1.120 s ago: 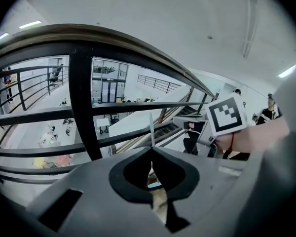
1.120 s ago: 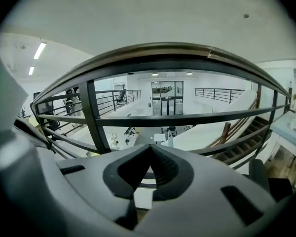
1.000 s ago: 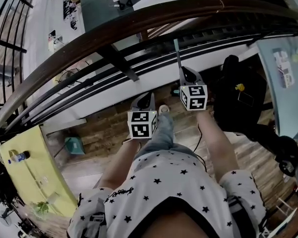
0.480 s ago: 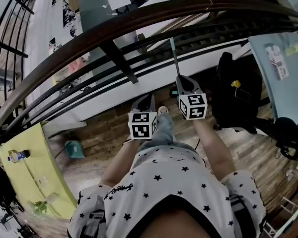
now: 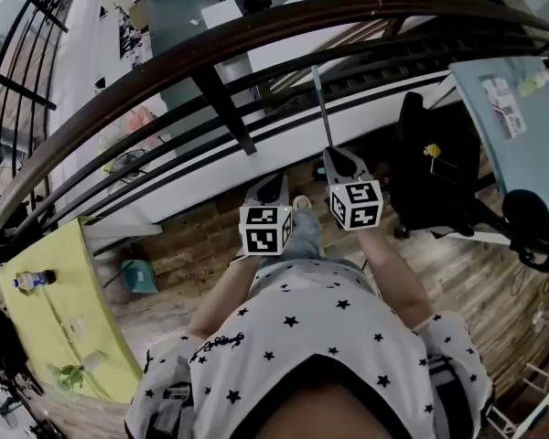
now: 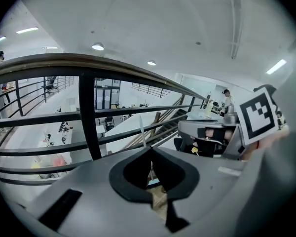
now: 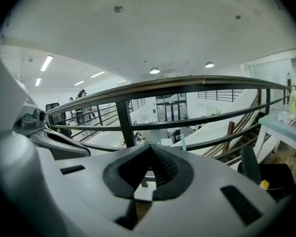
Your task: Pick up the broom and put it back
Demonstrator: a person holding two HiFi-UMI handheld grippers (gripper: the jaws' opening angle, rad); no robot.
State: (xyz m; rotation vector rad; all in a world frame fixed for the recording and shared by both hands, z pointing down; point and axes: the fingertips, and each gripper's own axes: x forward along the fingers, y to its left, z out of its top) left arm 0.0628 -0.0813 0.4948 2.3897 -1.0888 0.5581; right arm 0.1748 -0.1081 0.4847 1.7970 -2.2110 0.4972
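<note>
The broom shows only as a thin pale handle [image 5: 320, 108] standing upright against the black railing [image 5: 221, 108], just beyond my right gripper [image 5: 340, 156]. Its head is hidden. In the right gripper view the handle [image 7: 183, 142] stands past the jaws and a little to their right. Those jaws are shut, tips together, with nothing between them. My left gripper [image 5: 273, 183] hangs beside it, lower and to the left, also shut and empty. In the left gripper view the handle [image 6: 142, 136] rises behind the jaw tips, apart from them.
A curved wooden handrail [image 5: 256, 35] tops the railing, with a drop to a lower floor behind it. A black office chair [image 5: 435, 176] stands right of the right gripper. A yellow table [image 5: 46, 327] is at left, a teal bin [image 5: 139, 275] by it, and a pale blue table [image 5: 522, 108] at right.
The right gripper has drawn back toward the body, away from the broom handle, which stays at the railing. The left gripper has barely shifted in the picture.
</note>
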